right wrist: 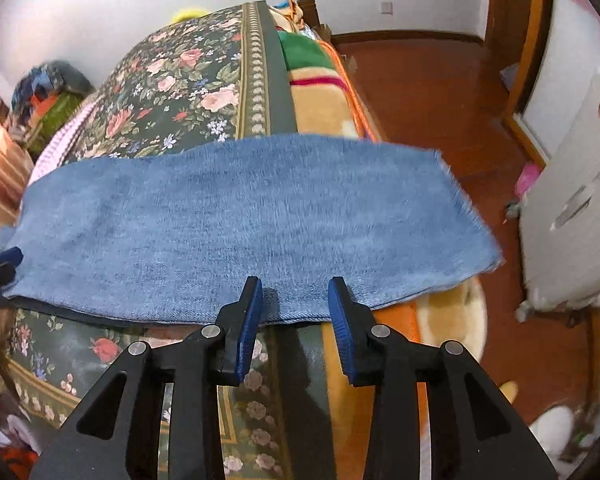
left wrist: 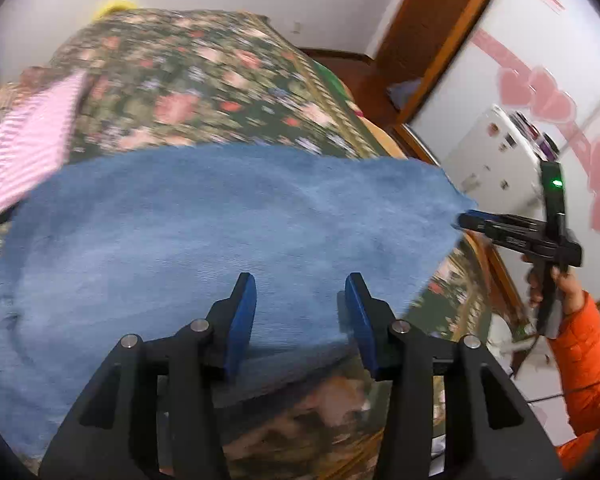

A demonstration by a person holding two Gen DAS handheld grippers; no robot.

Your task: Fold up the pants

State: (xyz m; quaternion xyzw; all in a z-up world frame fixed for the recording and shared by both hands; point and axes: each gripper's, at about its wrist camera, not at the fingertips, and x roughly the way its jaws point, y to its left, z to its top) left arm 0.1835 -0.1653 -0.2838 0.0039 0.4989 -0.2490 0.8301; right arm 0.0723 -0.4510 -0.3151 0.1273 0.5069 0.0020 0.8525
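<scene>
Blue denim pants (left wrist: 228,232) lie spread across a bed with a dark floral cover (left wrist: 204,80). They also show in the right wrist view (right wrist: 244,220), lying across the bed's edge with the leg end overhanging to the right. My left gripper (left wrist: 300,292) is open just above the near edge of the denim and holds nothing. My right gripper (right wrist: 296,294) is open at the near hem, with the hem lying between its blue pads (right wrist: 249,320). In the left wrist view the right gripper (left wrist: 470,220) sits at the pants' far right corner.
A pink striped cloth (left wrist: 24,152) lies on the bed at the left. A striped blanket (right wrist: 320,92) hangs at the bed's right side above a wooden floor (right wrist: 428,92). A white cabinet (right wrist: 572,208) stands at the right. Clothes (right wrist: 48,92) are piled at the far left.
</scene>
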